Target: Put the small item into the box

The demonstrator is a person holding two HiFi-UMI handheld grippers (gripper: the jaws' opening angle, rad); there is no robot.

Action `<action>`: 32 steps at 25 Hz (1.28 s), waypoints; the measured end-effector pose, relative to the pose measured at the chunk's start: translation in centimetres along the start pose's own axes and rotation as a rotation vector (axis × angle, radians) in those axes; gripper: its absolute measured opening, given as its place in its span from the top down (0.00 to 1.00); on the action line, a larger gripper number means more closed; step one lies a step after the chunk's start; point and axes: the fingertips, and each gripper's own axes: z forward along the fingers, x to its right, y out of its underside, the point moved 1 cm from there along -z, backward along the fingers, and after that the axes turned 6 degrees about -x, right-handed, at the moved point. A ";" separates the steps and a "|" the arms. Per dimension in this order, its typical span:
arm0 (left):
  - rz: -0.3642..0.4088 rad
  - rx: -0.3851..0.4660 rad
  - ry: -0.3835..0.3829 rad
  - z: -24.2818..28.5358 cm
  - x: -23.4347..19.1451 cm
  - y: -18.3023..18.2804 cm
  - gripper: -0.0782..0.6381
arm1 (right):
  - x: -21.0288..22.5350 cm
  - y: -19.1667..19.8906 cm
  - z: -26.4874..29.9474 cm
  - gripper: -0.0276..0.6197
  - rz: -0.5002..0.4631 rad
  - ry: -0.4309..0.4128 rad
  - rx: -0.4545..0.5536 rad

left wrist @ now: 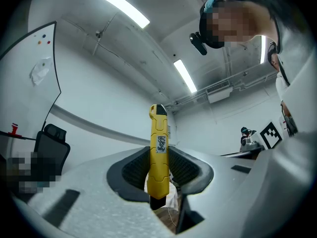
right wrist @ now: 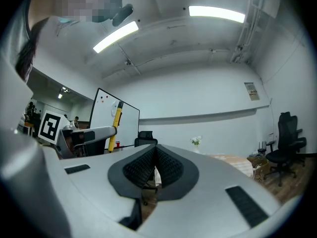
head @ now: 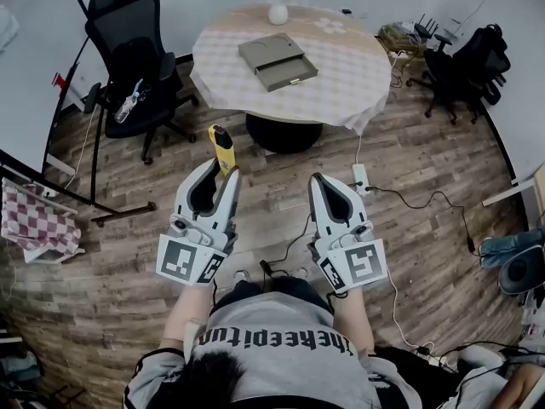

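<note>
A yellow utility knife (head: 221,146) stands upright between the jaws of my left gripper (head: 223,174), which is shut on its lower end. In the left gripper view the knife (left wrist: 158,148) rises well above the dark pads (left wrist: 133,170). My right gripper (head: 317,182) is held beside it at the same height, shut with nothing in it; its pads (right wrist: 141,166) meet. From the right gripper view the knife (right wrist: 115,124) shows at the left. The grey box (head: 277,60) lies flat on the round table (head: 349,79), well ahead of both grippers.
A white vase with flowers (head: 279,0) stands at the table's far edge. A black office chair (head: 128,54) is left of the table, and another chair (head: 464,66) is at the right. A power strip (head: 359,177) and cables lie on the wooden floor. A checkered cloth (head: 38,220) hangs far left.
</note>
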 end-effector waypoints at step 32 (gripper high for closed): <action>-0.009 -0.010 -0.001 9.6 2.2 2.0 0.72 | 9.1 0.3 2.4 0.95 0.023 -0.035 -0.006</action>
